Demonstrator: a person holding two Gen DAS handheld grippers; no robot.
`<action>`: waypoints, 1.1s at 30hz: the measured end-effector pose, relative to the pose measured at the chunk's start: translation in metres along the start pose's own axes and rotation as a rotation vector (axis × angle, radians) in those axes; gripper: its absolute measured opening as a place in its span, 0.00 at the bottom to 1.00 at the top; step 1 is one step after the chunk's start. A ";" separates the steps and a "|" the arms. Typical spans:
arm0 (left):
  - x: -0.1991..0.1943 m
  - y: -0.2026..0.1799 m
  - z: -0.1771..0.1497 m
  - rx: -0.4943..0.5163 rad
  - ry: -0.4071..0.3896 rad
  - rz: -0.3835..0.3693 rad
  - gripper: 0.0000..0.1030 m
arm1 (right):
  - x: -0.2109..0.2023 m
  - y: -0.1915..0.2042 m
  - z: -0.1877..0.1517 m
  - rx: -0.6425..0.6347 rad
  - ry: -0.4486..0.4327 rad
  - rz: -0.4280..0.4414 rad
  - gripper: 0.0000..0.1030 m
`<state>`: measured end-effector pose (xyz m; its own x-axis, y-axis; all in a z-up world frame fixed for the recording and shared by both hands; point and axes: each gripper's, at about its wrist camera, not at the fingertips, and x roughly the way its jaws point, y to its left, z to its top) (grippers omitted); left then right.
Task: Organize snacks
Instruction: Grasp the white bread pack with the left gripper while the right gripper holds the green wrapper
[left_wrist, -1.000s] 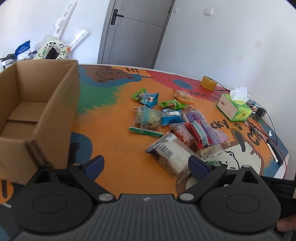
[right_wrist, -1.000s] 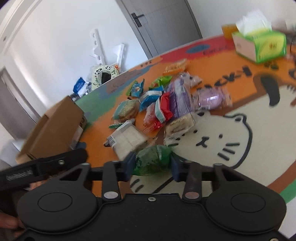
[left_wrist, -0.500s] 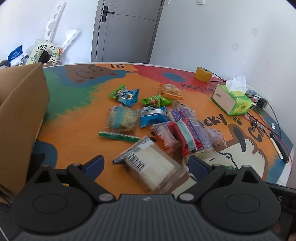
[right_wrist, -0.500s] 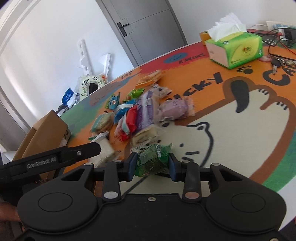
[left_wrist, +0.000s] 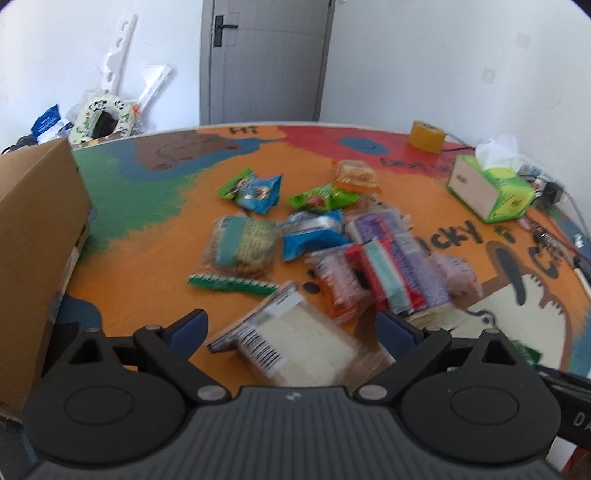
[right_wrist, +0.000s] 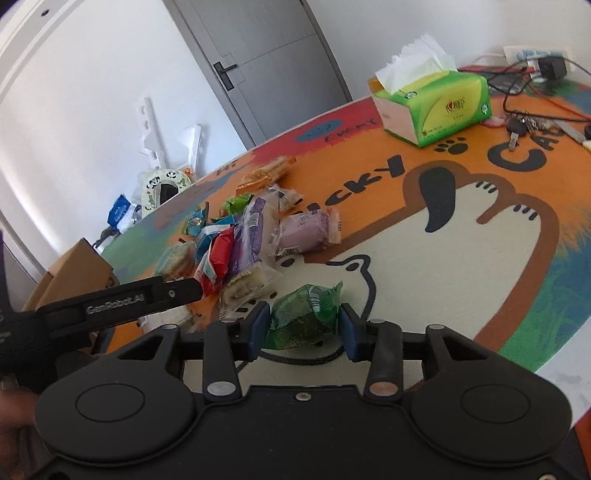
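A pile of wrapped snacks (left_wrist: 332, 243) lies mid-table on the cartoon mat. My left gripper (left_wrist: 291, 328) is open, its fingers either side of a clear pack with a white barcode label (left_wrist: 295, 343). My right gripper (right_wrist: 303, 325) is shut on a green snack packet (right_wrist: 306, 314), held low over the white cat drawing. The snack pile also shows in the right wrist view (right_wrist: 251, 236), with the left gripper's body (right_wrist: 110, 306) beside it. A cardboard box (left_wrist: 33, 258) stands at the table's left edge.
A green tissue box (left_wrist: 491, 188) and a yellow tape roll (left_wrist: 424, 136) sit at the far right. Keys and cables (right_wrist: 524, 122) lie near the right edge. A grey door (left_wrist: 266, 59) and clutter stand behind the table.
My left gripper has swung right, away from the box, and closed in on the barcode pack. My right gripper, still holding the green packet, has moved right over the cat drawing.
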<state>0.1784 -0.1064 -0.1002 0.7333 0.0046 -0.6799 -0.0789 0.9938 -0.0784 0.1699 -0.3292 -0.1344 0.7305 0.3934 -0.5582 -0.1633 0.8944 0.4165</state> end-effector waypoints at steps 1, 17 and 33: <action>0.001 0.002 -0.002 -0.004 0.010 0.003 0.95 | 0.000 0.002 -0.001 -0.006 -0.004 -0.005 0.41; -0.020 0.024 -0.021 -0.014 -0.011 -0.035 0.50 | -0.001 0.015 -0.006 -0.045 -0.023 -0.027 0.36; -0.053 0.047 -0.009 -0.056 -0.091 -0.086 0.12 | -0.004 0.053 0.004 -0.079 -0.065 0.032 0.34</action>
<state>0.1297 -0.0611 -0.0746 0.7971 -0.0682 -0.5999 -0.0484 0.9832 -0.1760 0.1611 -0.2844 -0.1068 0.7650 0.4098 -0.4969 -0.2373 0.8965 0.3741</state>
